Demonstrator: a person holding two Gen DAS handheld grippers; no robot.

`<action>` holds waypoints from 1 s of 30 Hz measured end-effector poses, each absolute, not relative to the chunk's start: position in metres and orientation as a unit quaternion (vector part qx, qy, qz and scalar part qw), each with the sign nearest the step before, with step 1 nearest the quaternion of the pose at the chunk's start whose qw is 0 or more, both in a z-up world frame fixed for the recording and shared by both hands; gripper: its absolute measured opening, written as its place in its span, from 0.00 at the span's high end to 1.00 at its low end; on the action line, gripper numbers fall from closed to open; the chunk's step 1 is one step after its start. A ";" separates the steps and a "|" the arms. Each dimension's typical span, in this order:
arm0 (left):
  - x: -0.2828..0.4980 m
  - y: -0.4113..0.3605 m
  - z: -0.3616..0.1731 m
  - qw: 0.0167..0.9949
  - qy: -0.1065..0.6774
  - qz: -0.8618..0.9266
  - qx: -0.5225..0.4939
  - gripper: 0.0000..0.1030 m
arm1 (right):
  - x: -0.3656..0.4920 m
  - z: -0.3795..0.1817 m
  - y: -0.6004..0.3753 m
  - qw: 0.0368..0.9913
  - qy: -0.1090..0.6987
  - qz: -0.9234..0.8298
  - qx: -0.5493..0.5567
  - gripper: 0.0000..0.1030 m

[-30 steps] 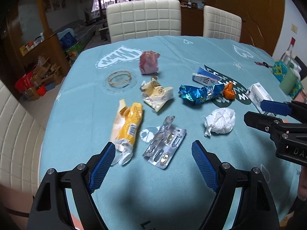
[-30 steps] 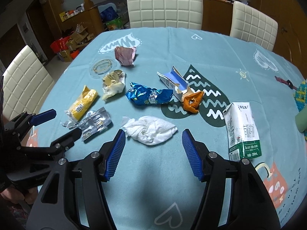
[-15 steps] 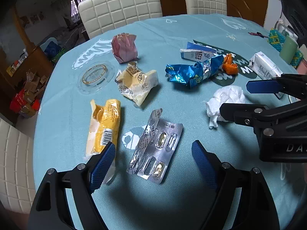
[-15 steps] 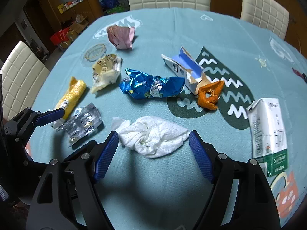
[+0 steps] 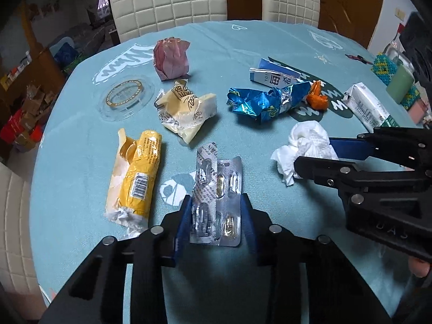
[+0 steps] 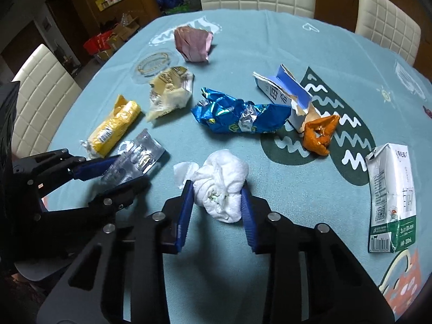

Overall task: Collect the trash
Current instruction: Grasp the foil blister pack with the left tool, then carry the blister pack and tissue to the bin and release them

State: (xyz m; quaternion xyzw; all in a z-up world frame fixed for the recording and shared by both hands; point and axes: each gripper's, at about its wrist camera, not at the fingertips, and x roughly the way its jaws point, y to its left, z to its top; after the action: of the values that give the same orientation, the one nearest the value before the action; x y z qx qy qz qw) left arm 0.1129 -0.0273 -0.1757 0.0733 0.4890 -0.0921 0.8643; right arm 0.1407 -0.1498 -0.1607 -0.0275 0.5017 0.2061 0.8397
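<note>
A silver blister pack (image 5: 216, 189) lies on the teal tablecloth between the blue pads of my left gripper (image 5: 216, 213). Its jaws are closing and the pads touch the pack's two long edges. A crumpled white tissue (image 6: 221, 178) sits squeezed between the pads of my right gripper (image 6: 217, 202), whose jaws are closing too. In the left wrist view the right gripper (image 5: 314, 154) reaches in from the right onto the tissue (image 5: 305, 140). The left gripper (image 6: 127, 170) shows at the left of the right wrist view, around the pack (image 6: 140, 154).
More trash lies beyond: a yellow wrapper (image 5: 137, 178), a cream wrapper (image 5: 189, 108), a blue foil bag (image 5: 267, 100), pink crumpled paper (image 5: 171, 59), a torn carton (image 5: 275, 77), orange peel (image 5: 317, 97), a milk carton (image 6: 391, 194) and a clear lid (image 5: 125, 98). White chairs (image 5: 167, 2) ring the table.
Both grippers sank toward the table and their jaws narrowed. The left pads came in against the blister pack, and the right pads squeezed the tissue into a taller lump.
</note>
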 end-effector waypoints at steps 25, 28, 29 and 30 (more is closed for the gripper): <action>0.030 0.035 -0.130 0.900 0.434 0.004 0.047 0.67 | 0.079 -0.120 -0.095 0.842 0.462 0.272 -0.057 0.66; 0.020 0.057 -0.126 0.902 0.430 0.031 0.033 0.67 | 0.072 -0.115 -0.069 0.836 0.455 0.298 -0.075 0.66; 0.016 0.064 -0.125 0.902 0.429 0.040 0.028 0.67 | 0.070 -0.115 -0.063 0.834 0.454 0.304 -0.079 0.66; 0.013 0.070 -0.125 0.902 0.428 0.048 0.024 0.67 | 0.068 -0.114 -0.053 0.830 0.452 0.314 -0.085 0.66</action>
State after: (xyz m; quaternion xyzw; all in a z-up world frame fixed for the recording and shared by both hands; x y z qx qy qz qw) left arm 0.0131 0.0700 -0.1247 0.0241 0.4280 0.0485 0.9021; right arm 0.0683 -0.0527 -0.1139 -0.0850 0.4524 0.3138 0.8305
